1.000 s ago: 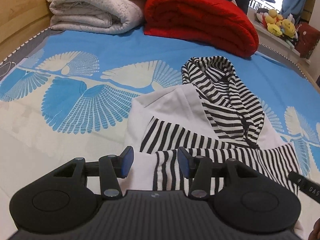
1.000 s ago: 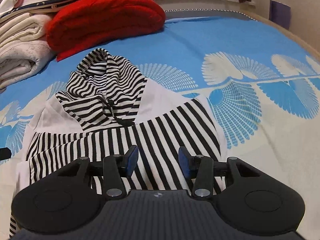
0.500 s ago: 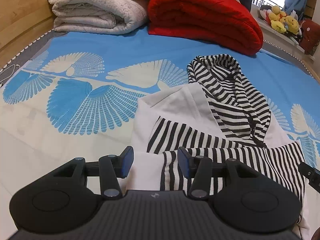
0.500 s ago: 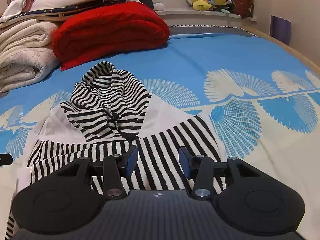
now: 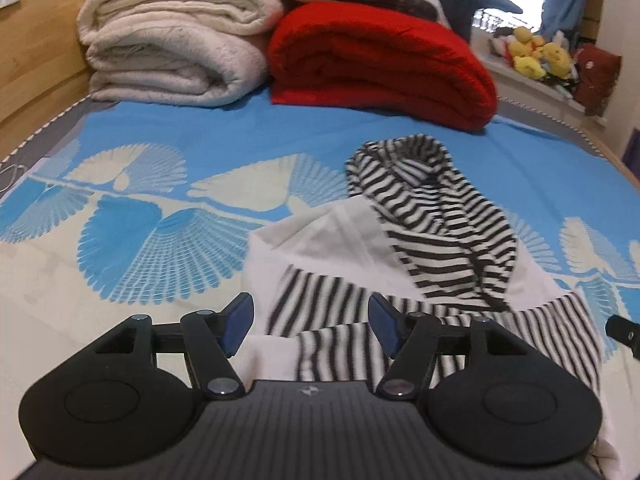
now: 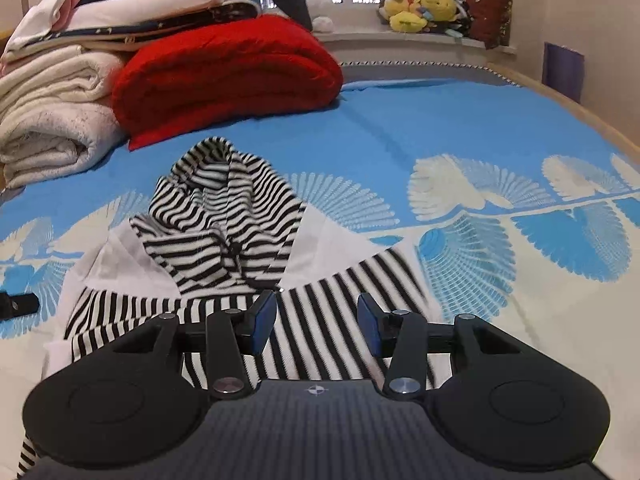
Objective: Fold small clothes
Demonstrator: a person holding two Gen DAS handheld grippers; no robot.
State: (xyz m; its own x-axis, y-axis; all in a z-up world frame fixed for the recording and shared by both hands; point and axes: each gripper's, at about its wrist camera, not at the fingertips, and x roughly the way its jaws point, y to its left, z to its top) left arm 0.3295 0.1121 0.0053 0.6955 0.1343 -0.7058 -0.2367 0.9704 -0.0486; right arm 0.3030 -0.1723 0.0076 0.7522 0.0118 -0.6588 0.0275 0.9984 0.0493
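Two folded blankets, a cream blanket point(image 5: 172, 60) and a red blanket point(image 5: 380, 64), sit along the far edge of the bed point(image 5: 120, 240), whose blue cover bears pale fan shapes. Plush toys point(image 6: 420, 8) line a window ledge past that edge. The hooded top point(image 5: 400, 248), white with black-striped hood and sleeves, lies mid-bed toward the near edge. The left hand-held gripper point(image 5: 311, 325) hangs over its folded sleeve, jaws just widened, gripping nothing. The right hand-held gripper point(image 6: 317, 322) hovers released above the striped sleeve on the other side.
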